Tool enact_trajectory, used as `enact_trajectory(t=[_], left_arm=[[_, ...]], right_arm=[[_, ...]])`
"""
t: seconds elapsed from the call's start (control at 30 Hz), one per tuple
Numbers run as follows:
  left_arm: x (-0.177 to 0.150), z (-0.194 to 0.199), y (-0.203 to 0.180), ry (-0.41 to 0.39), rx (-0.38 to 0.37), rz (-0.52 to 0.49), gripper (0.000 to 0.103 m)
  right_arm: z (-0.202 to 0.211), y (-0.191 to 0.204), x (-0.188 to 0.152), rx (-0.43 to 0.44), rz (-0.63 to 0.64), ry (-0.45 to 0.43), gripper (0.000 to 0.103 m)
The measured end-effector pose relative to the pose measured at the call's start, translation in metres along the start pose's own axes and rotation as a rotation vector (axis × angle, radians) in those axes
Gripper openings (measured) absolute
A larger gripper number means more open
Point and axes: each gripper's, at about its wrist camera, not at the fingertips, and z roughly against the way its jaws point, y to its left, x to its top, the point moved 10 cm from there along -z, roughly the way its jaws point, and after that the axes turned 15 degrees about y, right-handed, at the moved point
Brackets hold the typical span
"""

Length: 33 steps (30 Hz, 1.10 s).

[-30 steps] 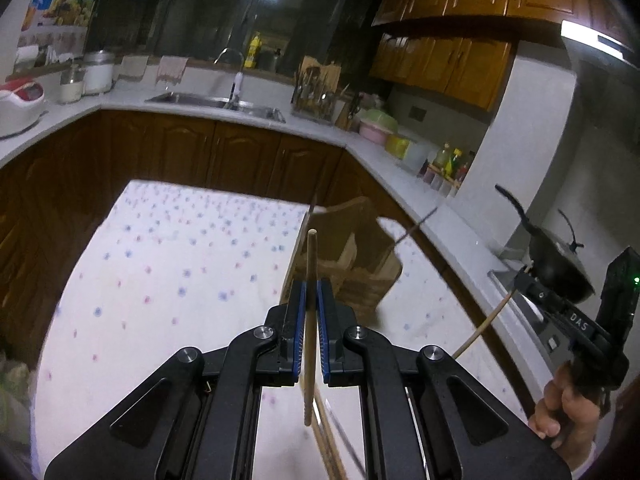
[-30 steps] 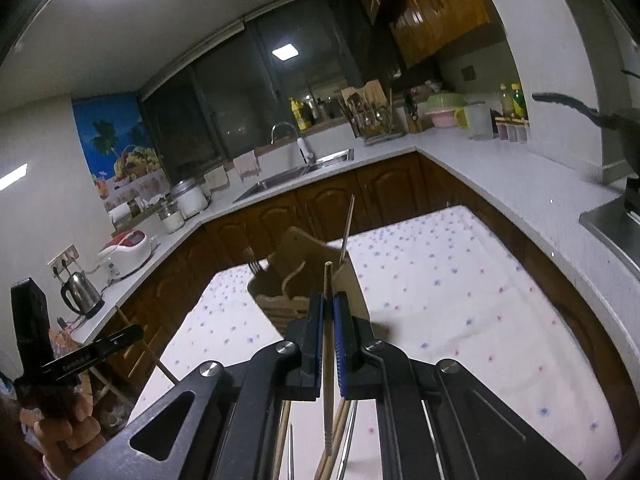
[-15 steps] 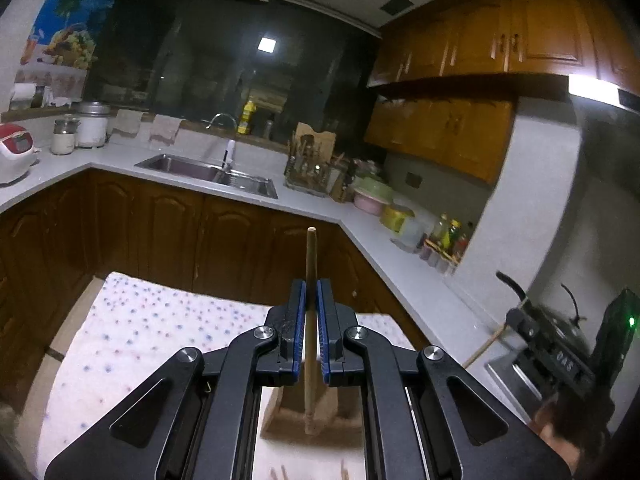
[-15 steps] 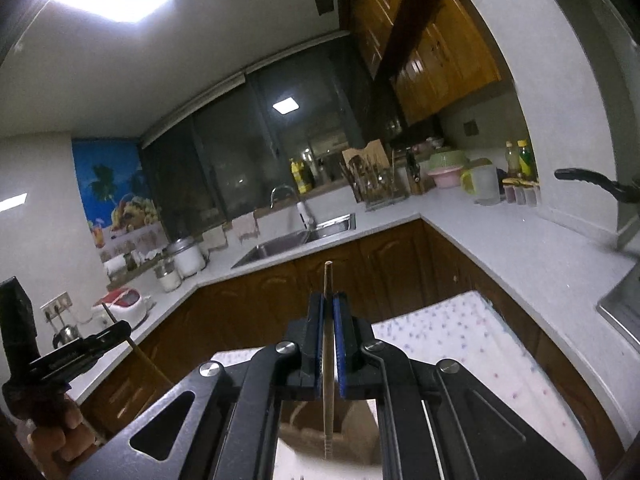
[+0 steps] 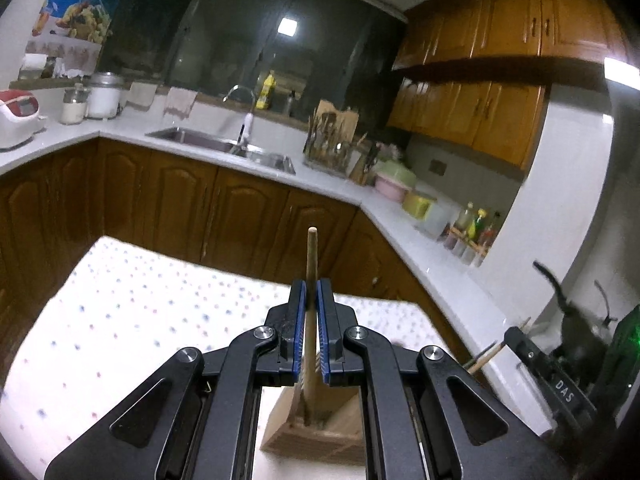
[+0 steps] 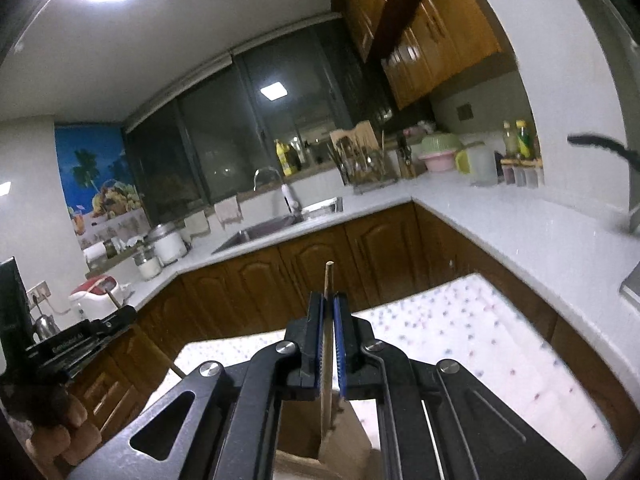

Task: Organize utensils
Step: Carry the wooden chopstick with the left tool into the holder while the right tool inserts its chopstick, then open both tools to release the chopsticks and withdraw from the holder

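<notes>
My left gripper [image 5: 311, 292] is shut on a wooden chopstick [image 5: 311, 256] that stands upright; its lower end reaches down to a wooden utensil holder [image 5: 316, 428] on the table. My right gripper [image 6: 328, 304] is shut on a thinner wooden chopstick [image 6: 328, 284], also upright, its lower end at the wooden holder [image 6: 340, 444] just below. The right gripper shows at the lower right of the left wrist view [image 5: 560, 384], and the left gripper at the left edge of the right wrist view [image 6: 72, 344].
The table carries a white cloth with coloured dots [image 5: 132, 304]. Behind it run brown cabinets and a white L-shaped counter [image 5: 332, 184] with a sink [image 5: 224, 146], a dish rack, bowls, bottles and a rice cooker [image 5: 18, 118]. A black wok [image 5: 576, 332] sits at the right.
Both grippers have lifted and tilted their views up from the table toward the kitchen, each still holding its chopstick. The holder now lies directly under both grippers.
</notes>
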Motion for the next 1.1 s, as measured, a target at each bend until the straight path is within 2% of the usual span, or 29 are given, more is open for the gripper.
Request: enact_trajectory(t=[0.23,0.63,0.67,0.73,0.77,0.8,0.87,0.9,1.03,1.1], left_arm=[[-0.025,-0.024,0.005,0.068,0.008,-0.009,0.006],[-0.026,-0.023,0.003,0.079,0.026,-0.021,0.007],[-0.027,-0.022,0.003,0.085,0.020,-0.019,0.008],[-0.027,-0.017,0.003,0.089,0.005,-0.019,0.019],[-0.028,-0.012,0.004,0.085,0.010,-0.015,0.035],[-0.028,-0.009,0.005,0.078,0.012,-0.012,0.043],[-0.030,0.005,0.009,0.058,0.015,-0.002,0.054],[-0.032,0.008,0.010,0.061,0.017,0.002,0.061],[-0.048,0.029,0.021,0.069,0.024,0.030,0.072],[-0.059,0.038,0.025,0.074,0.040,0.032,0.075]], right_arm=[[-0.024,-0.005,-0.029,-0.010,0.006,0.078,0.005],[-0.021,-0.003,-0.030,-0.015,0.004,0.095,0.007],[-0.023,-0.002,-0.029,-0.011,0.000,0.101,0.011],[-0.025,-0.003,-0.029,0.004,-0.014,0.116,0.013],[-0.024,-0.004,-0.029,0.014,-0.022,0.120,0.021],[-0.023,-0.005,-0.029,0.022,-0.028,0.120,0.026],[-0.015,-0.007,-0.028,0.033,-0.041,0.105,0.050],[-0.010,-0.008,-0.027,0.043,-0.047,0.094,0.054],[0.012,-0.012,-0.025,0.068,-0.063,0.050,0.082],[0.024,-0.012,-0.027,0.076,-0.069,0.032,0.087]])
